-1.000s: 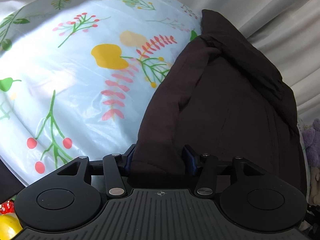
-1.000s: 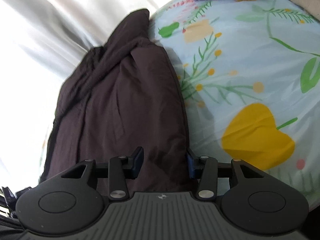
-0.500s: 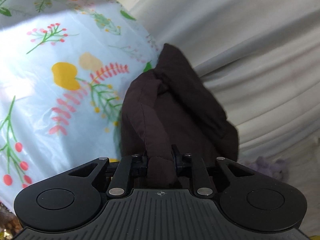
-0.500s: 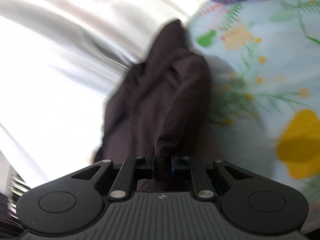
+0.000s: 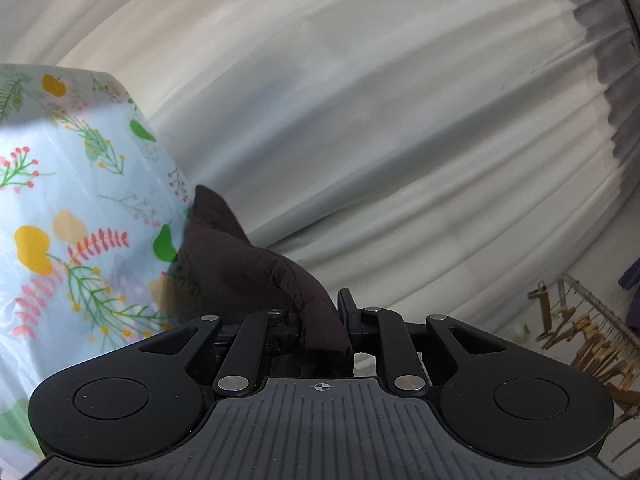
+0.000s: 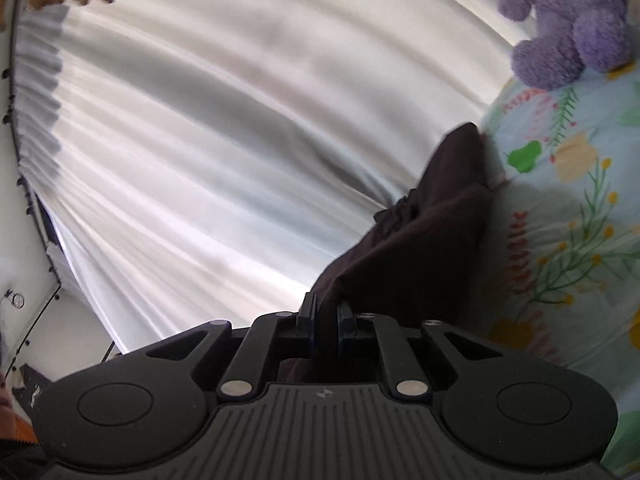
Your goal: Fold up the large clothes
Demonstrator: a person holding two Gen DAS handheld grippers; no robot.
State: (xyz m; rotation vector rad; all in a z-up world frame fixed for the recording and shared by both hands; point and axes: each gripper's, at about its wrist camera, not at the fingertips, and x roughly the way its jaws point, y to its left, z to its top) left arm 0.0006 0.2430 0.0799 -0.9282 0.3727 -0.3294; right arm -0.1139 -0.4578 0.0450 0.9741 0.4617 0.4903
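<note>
dark garment (image 5: 248,276) pinched at near edge by both grippers, far end on floral sheet (image 5: 60,248). left gripper (image 5: 320,320) clamped on thick fold. right gripper (image 6: 325,316) jaws just closing, fabric between pads. white curtain (image 5: 380,140) behind.

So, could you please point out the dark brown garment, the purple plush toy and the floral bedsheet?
Dark brown garment (image 5: 240,268): left wrist view, its bunched middle.
Purple plush toy (image 6: 568,20): right wrist view, its body.
Floral bedsheet (image 6: 580,240): right wrist view, a bare printed patch.
</note>
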